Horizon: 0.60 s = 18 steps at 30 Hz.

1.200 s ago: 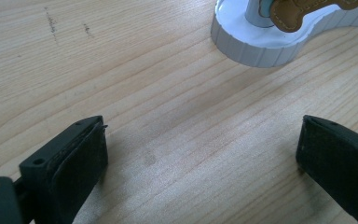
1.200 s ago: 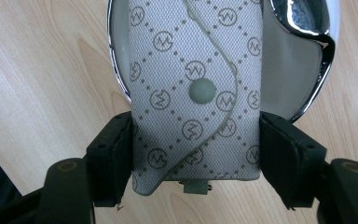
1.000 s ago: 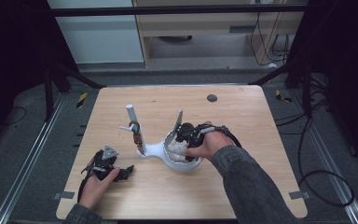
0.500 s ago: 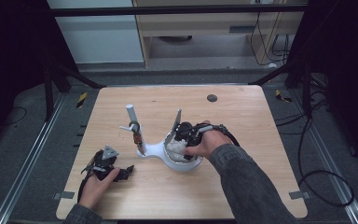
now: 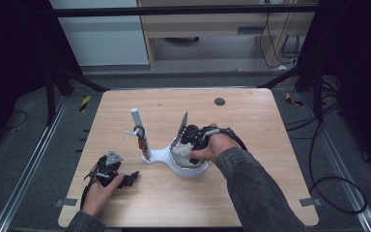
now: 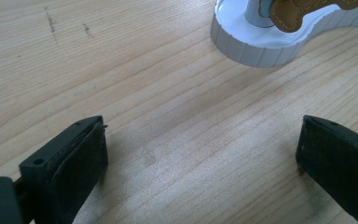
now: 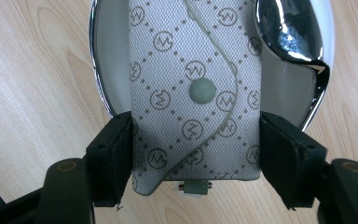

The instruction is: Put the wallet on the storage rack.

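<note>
Grey patterned pouch (image 7: 193, 93) top cut off by frame edge, white stand (image 6: 265, 42) mostly out of frame, brown bone-shaped tag (image 6: 303, 11) cropped, right gripper (image 5: 193, 140) jaws hidden under hand.

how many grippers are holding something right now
1. The right gripper is shut on the grey patterned pouch over the white stand's dish. The left gripper is open above bare table, holding nothing.
</note>
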Tool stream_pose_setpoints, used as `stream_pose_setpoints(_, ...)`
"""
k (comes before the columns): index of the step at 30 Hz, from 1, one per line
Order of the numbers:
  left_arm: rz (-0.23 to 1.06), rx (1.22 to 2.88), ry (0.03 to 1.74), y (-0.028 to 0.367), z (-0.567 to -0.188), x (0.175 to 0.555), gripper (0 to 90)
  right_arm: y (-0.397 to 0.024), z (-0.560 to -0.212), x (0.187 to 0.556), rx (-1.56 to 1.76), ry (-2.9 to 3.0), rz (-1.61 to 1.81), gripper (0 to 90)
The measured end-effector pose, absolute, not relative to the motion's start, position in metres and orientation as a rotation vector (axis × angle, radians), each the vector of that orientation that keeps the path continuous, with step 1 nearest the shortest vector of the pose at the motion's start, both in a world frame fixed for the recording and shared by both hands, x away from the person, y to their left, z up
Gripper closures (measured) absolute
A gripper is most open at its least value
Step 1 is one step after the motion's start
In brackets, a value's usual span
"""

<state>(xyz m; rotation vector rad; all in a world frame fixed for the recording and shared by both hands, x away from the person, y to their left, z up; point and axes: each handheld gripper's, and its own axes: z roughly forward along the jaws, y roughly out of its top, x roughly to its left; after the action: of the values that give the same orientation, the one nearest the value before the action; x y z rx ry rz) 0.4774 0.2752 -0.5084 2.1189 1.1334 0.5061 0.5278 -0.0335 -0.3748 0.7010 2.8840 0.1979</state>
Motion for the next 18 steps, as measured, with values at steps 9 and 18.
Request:
stream_pose_setpoints(9,0.506,2.119,1.132,0.2753,-0.5084,0.4774,1.2,-0.0316,-0.3759,0.5293,0.707,2.882,0.231,23.8)
stream_pose_setpoints(18,0.505,2.120,1.131,0.2753,-0.5084,0.4774,1.1,-0.0327,-0.3718,0.5279,0.768,2.864,0.273,12.4)
